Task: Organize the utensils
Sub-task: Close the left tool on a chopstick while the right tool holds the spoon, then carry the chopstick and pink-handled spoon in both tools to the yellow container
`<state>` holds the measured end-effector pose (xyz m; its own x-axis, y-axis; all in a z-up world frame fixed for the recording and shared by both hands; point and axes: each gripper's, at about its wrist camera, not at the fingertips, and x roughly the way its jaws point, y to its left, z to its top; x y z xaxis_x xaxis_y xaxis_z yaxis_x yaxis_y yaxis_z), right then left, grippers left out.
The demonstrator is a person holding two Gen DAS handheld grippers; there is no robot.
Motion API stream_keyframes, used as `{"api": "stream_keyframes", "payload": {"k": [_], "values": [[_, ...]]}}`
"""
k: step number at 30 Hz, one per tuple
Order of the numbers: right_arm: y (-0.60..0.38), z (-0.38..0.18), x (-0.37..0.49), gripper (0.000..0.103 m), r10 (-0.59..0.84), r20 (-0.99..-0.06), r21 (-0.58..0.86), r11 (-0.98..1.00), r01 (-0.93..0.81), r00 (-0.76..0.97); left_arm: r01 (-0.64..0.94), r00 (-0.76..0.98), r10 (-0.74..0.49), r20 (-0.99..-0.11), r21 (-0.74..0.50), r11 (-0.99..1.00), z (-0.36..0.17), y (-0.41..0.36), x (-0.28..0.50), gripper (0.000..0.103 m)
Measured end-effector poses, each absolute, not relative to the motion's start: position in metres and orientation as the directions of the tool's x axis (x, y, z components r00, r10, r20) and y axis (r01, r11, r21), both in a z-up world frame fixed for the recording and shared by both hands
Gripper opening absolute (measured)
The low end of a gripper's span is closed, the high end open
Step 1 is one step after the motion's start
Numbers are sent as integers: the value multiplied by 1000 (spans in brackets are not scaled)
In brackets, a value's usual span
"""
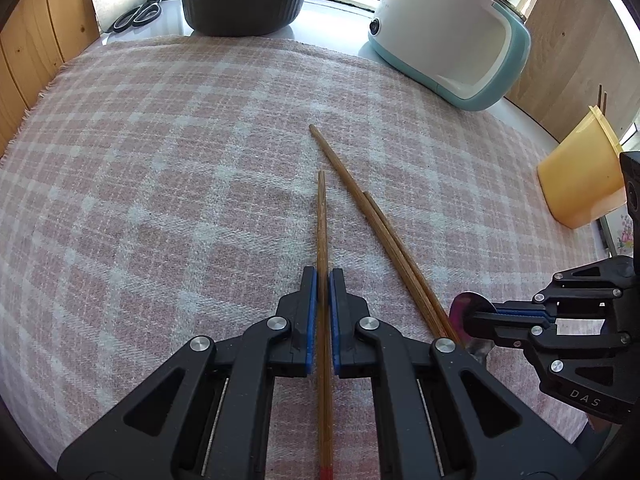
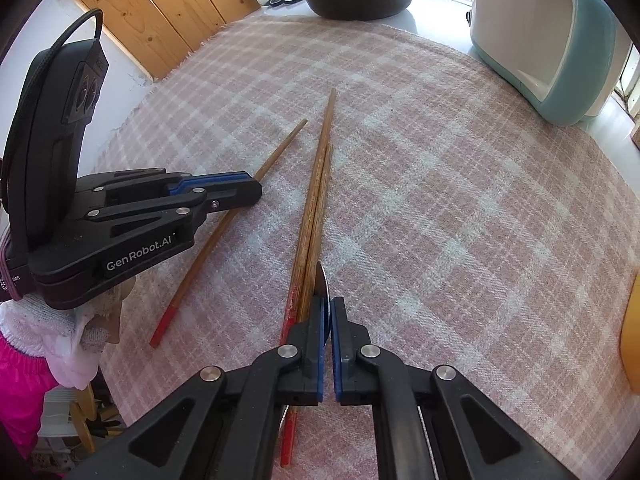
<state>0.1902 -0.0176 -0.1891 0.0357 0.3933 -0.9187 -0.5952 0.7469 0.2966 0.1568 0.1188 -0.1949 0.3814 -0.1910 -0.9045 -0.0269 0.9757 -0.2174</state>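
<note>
Chopsticks, three: your left gripper (image 1: 323,280) clamps one chopstick (image 1: 322,220); two loose chopsticks (image 1: 384,240) lie alongside. Spoon (image 2: 322,284), one: pinched in your right gripper (image 2: 327,312).

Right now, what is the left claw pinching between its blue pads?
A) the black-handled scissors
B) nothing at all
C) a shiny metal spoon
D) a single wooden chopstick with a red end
D: in the left wrist view the left claw has its blue pads closed on one wooden chopstick with a red end, apart from the two wooden chopsticks lying together on the pink checked cloth.
</note>
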Motion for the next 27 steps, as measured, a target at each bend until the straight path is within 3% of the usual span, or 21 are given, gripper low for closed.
{"api": "stream_keyframes", "payload": {"k": [14,27], "values": [[-46,-154,189,0,398,-912,261,746,-613,97,-43,464,-296,-835,-355,934,-150,111,139,3],[-120,-103,193,0,430,-890,226,704,-673,151,-56,553,-321,-769,-419,906,-100,52,122,3]]}}
